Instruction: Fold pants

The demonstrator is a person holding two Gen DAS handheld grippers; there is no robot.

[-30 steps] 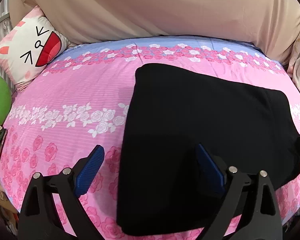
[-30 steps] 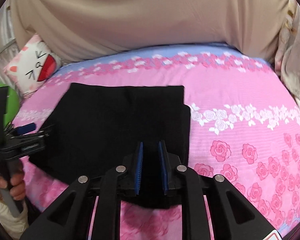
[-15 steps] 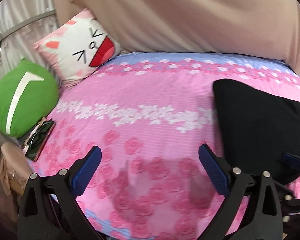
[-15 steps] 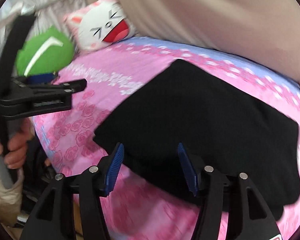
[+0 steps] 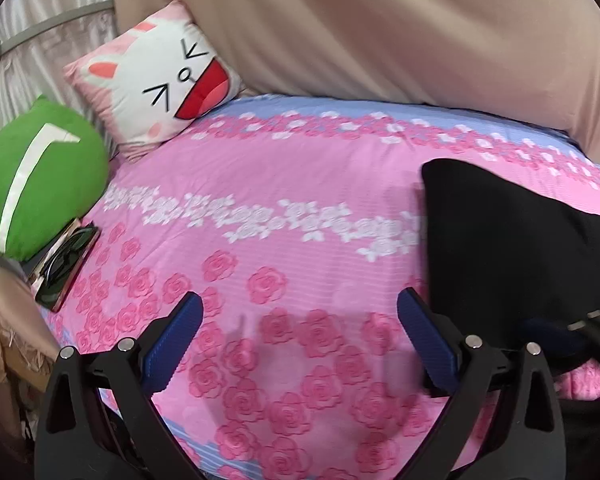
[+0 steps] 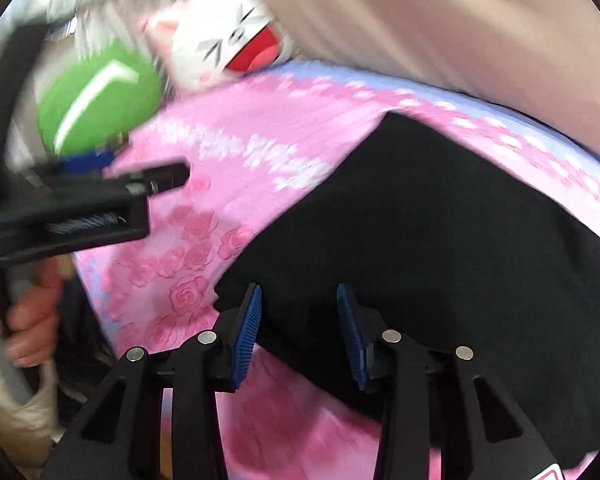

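Black pants [image 6: 440,240] lay folded compact on the bedsheet [image 5: 280,184]; probably finished, though blurred. My left gripper [image 5: 300,340] and right gripper [image 6: 298,330] gaped open, empty.

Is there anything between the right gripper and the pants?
Nothing visible. The right gripper is open with the black pants directly ahead of its fingers on the bedsheet; the left gripper is off to the side.
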